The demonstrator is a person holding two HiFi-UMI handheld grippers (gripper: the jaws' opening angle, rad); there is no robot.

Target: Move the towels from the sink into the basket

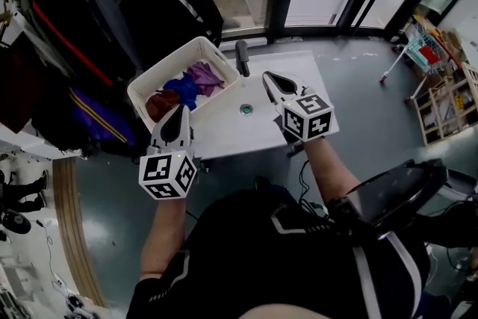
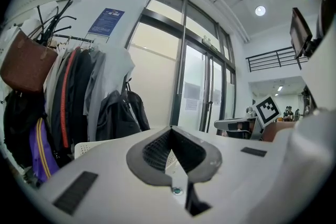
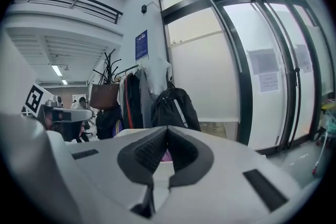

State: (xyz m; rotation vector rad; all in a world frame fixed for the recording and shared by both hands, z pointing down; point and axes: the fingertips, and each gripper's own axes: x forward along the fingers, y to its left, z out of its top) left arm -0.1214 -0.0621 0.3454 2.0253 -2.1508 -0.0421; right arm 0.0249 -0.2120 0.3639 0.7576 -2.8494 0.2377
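Basket [image 1: 146, 83] holds coloured towels [image 1: 187, 86]; sink [image 1: 224, 129] beside.

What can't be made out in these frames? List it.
- Towel count: head view, towels piled in basket, too small to separate.
- Sink near-left corner: head view, left gripper covers it.
- Sink: both gripper views, gripper bodies block it.
- Basket inside: left gripper view, only a rim sliver shows.

head: steeply down, above sink [image 1: 224, 129] | both gripper views: level, share hung coats [image 2: 79, 92]
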